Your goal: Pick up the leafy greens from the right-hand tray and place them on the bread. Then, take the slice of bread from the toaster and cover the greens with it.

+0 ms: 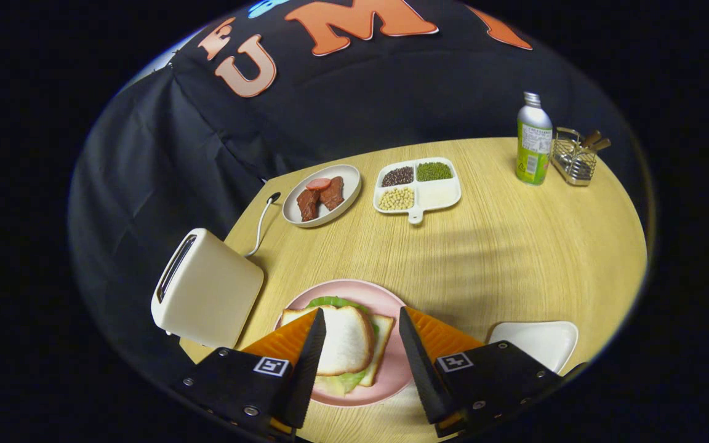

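Gripper view: one toaster stands at the table's left edge, slot empty. Beside it, one pink plate carries two bread slices stacked with leafy greens between them, the stack's long axis running toward the far edge. The gripper hovers spread wide, gripping nothing. One white tray lies right. Far edge: meat plate, divided dish, one bottle with an unreadable label, wire rack.
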A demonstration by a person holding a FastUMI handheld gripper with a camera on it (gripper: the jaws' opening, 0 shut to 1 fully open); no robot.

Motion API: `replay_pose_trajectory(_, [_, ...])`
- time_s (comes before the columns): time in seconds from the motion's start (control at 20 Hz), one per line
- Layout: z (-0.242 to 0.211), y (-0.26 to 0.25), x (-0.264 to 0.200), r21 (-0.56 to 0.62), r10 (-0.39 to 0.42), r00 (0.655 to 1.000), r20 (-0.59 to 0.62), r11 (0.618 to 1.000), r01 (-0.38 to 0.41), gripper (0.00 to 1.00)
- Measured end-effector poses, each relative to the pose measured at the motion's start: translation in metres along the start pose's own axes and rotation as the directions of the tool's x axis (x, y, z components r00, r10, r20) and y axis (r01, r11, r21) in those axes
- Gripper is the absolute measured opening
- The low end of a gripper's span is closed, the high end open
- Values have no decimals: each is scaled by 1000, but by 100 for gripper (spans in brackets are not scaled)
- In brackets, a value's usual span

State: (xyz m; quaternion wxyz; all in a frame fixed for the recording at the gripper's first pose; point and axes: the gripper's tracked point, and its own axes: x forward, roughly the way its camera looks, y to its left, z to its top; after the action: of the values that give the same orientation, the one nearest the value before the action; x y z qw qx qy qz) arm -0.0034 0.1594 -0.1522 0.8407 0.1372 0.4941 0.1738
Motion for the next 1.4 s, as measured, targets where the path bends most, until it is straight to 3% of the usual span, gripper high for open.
replay_pose_trajectory(0.2, [24, -2, -21, -83, -36, 989, 140, 995, 48, 83])
replay_pose_trajectory(0.4, [52, 3, -48, -155, -49, 952, 302, 983, 100, 86])
replay_pose_trajectory(0.65, [77, 13, -81, -221, -7, 882, 471, 967, 126, 93])
replay_pose_trajectory(0.9, [96, 14, -112, -251, -18, 789, 614, 944, 216, 96])
replay_pose_trajectory(1.05, [103, 23, -132, -257, 23, 741, 671, 945, 203, 97])
replay_pose_trajectory(1.4, [113, 38, -176, -290, 78, 616, 784, 923, 252, 97])
